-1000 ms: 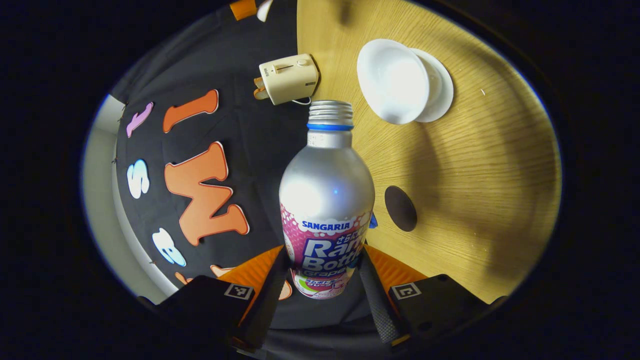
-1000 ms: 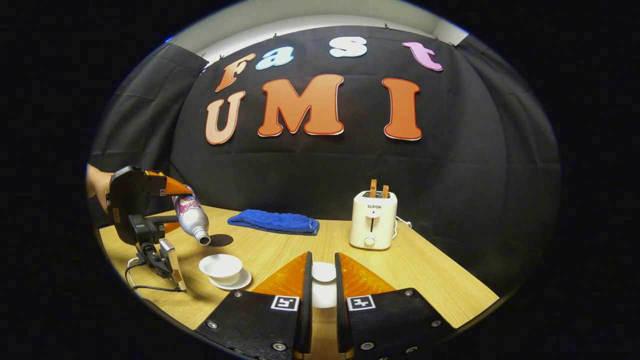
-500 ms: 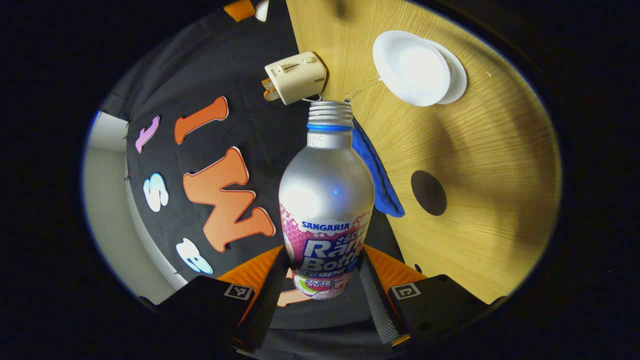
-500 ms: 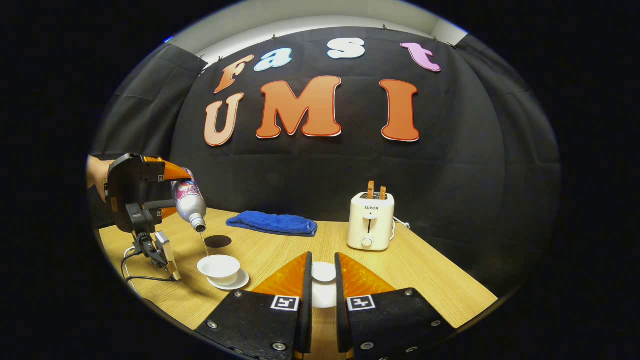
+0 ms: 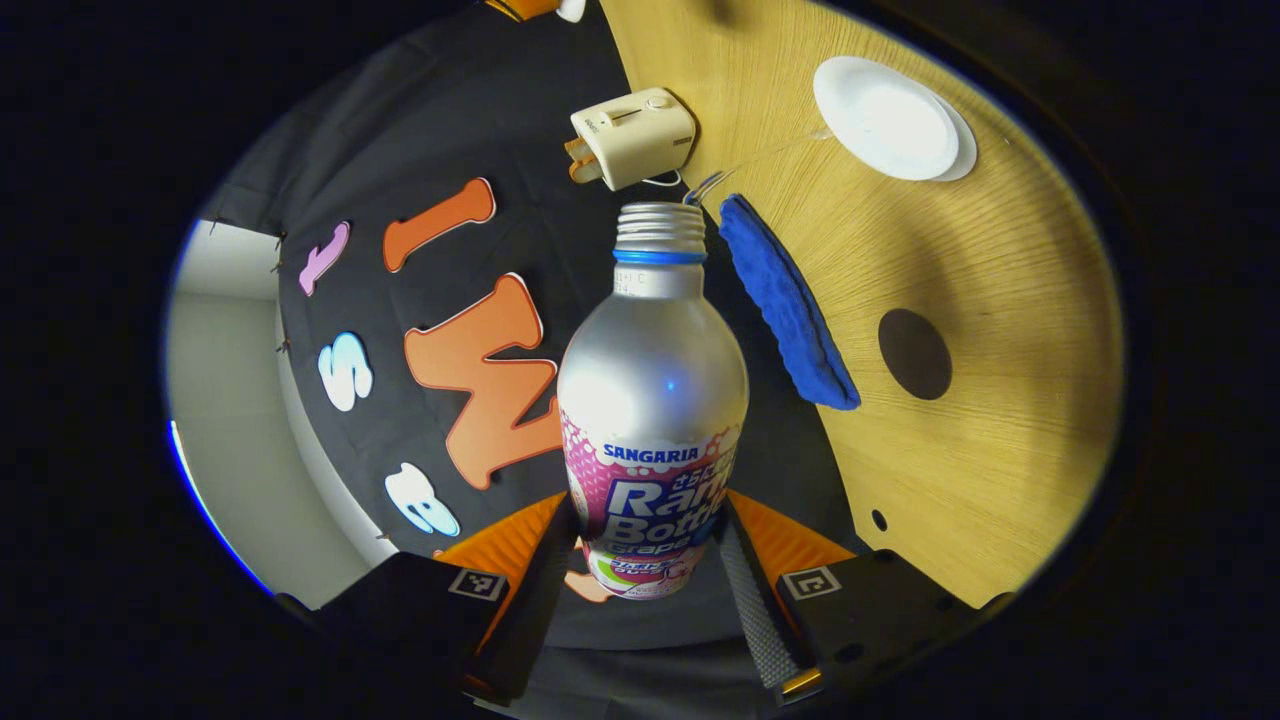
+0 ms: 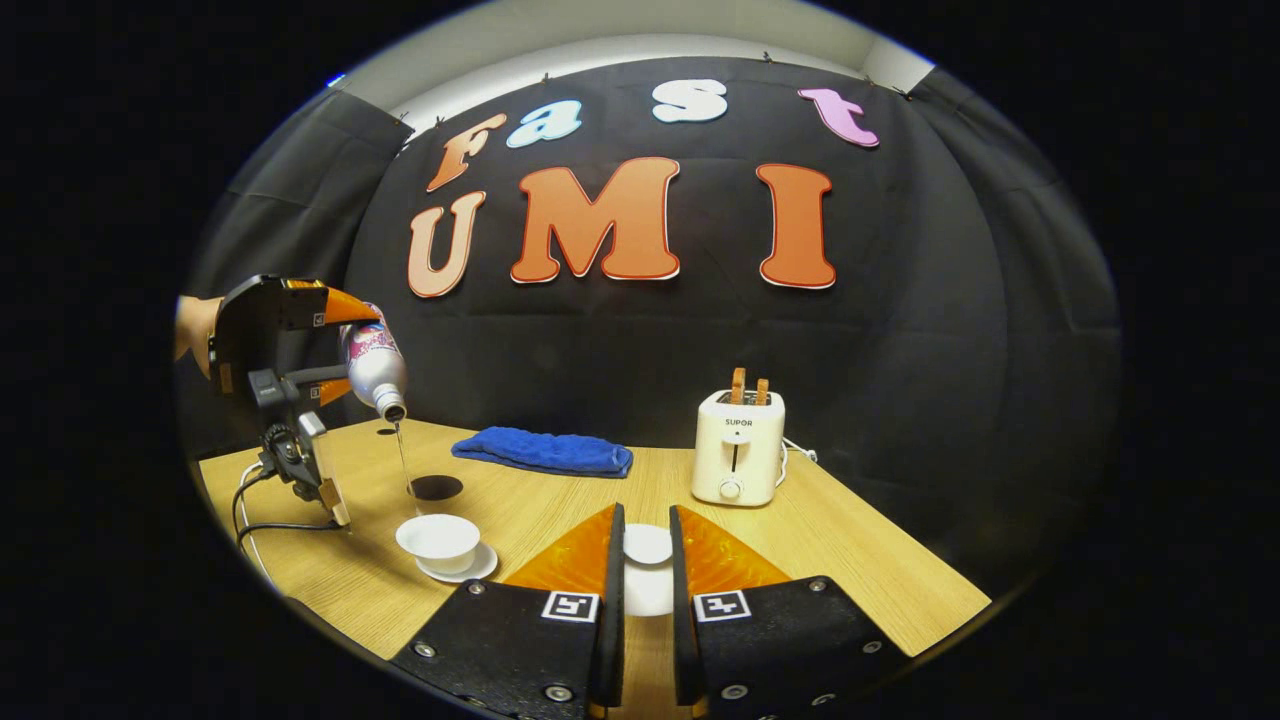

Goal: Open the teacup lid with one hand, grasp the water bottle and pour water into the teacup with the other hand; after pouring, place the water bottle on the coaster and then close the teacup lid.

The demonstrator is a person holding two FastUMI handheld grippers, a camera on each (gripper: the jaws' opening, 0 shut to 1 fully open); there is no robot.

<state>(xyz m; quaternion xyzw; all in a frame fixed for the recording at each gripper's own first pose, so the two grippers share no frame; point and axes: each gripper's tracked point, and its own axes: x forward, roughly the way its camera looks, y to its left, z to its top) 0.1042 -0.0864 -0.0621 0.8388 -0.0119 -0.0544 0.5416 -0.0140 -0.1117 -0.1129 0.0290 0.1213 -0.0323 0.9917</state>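
A silver water bottle point(image 5: 650, 400) with a pink label and no cap is clamped between the fingers of my left gripper point(image 5: 645, 520). In the right gripper view that left gripper point(image 6: 335, 345) hangs at the left, a hand behind it, with the bottle point(image 6: 372, 362) tipped mouth down. A thin stream of water point(image 6: 402, 460) falls from it toward the white teacup point(image 6: 438, 538), which sits uncovered on its saucer point(image 6: 478, 569). The teacup point(image 5: 885, 118) lies far off in the left gripper view. The dark round coaster point(image 6: 436, 487) lies just behind the cup. My right gripper point(image 6: 645, 520) is shut on the white lid point(image 6: 647, 548).
A folded blue towel point(image 6: 545, 452) lies at the back of the wooden table point(image 6: 860, 560). A cream toaster point(image 6: 738, 448) stands to its right. A small device with a cable point(image 6: 300, 465) hangs below the left gripper, close to the table's left edge.
The left gripper has risen with the tilted bottle, so the cup looks farther off and the falling stream is longer. The right gripper holds the lid in the same place.
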